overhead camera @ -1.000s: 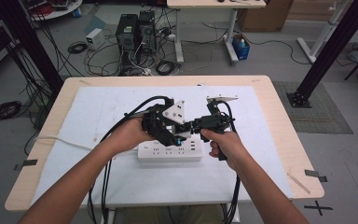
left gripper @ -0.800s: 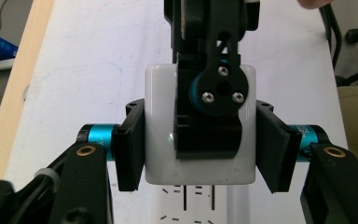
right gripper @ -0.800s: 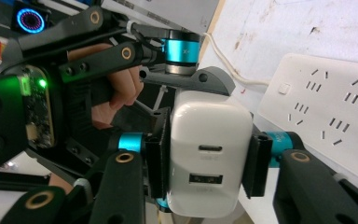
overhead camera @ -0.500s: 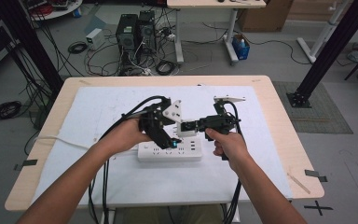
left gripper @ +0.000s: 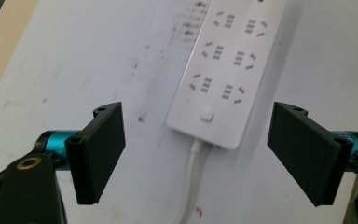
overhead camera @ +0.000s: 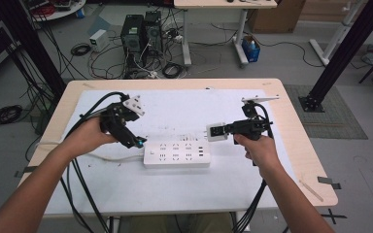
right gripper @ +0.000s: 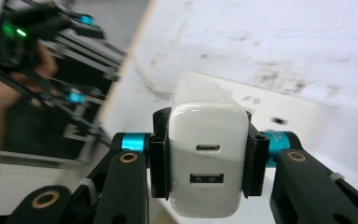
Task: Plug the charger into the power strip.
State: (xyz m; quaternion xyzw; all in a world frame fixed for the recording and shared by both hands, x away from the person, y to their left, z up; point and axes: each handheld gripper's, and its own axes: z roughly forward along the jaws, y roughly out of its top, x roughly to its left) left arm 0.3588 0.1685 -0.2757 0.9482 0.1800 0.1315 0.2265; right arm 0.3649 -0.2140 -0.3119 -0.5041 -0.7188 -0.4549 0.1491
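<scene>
Tools parted since a second ago — right tool pinching charger, lifted off strip; left tool spread — unplug done.

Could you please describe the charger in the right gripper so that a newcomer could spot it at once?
Start at the white table and find the power strip lying at its middle. Just right of it, raised off the surface, the right gripper clamps a white charger. Its end face carries two USB ports, unlike the socket-covered strip.
</scene>
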